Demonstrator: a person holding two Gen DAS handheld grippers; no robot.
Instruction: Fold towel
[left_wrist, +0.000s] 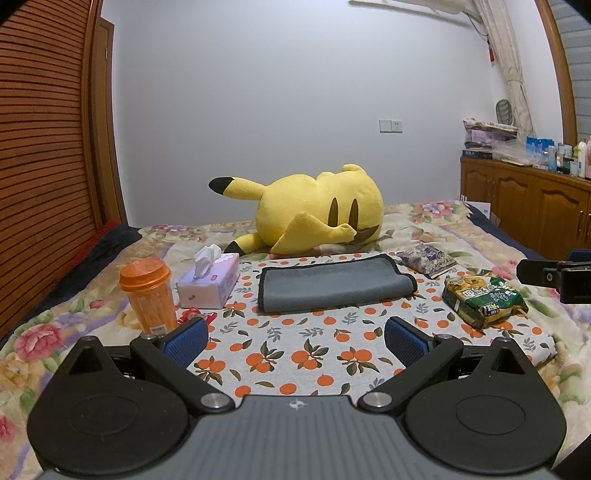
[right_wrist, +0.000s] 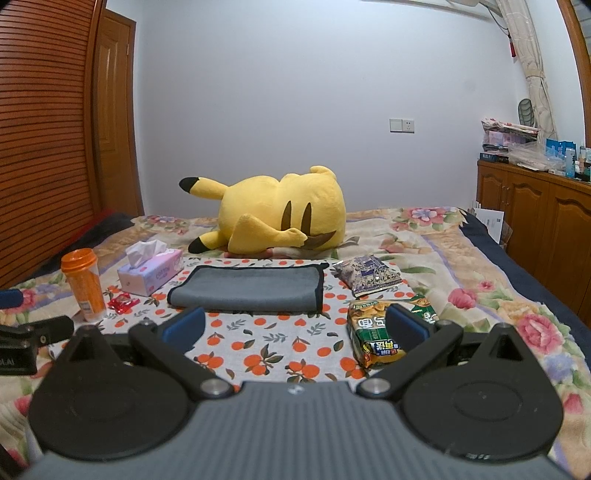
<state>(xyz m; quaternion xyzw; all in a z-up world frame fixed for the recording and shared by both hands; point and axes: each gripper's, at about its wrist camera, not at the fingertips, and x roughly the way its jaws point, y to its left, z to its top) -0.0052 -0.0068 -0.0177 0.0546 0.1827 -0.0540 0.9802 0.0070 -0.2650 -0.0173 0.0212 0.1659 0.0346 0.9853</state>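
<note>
While both tools hung above the near edge of the orange-print cloth (left_wrist: 314, 354), the left gripper (left_wrist: 295, 338) had its blue-padded jaws spread wide with nothing between them; the right gripper (right_wrist: 295, 326) stood just as wide and just as empty; each showed only as a dark sliver at the edge of the other's view. Among the containers, the tissue box (left_wrist: 208, 282) sat left of the towel with a white tissue (left_wrist: 207, 260) standing out of its slot; the orange cup (left_wrist: 149, 295) stood upright nearer the left, lid on, its contents impossible to judge through the tinted wall; a green snack bag (left_wrist: 484, 297) and a purple packet (left_wrist: 426, 260) lay sealed on the right, so what they held could not be seen. The grey towel (left_wrist: 332, 286), dark-bound at the edge, lay folded into a long flat band across the middle of the cloth, well ahead of both sets of jaws and touching neither. A small red wrapper (right_wrist: 122, 303) lay between cup and box; in the left view the left finger hid most of it. Behind the towel a yellow plush (left_wrist: 314, 210) rested on the floral bedspread (left_wrist: 461, 229); in the right view, the right finger covered part of the green bag; bottles on the wooden cabinet (left_wrist: 524, 206) were too small to make out.
</note>
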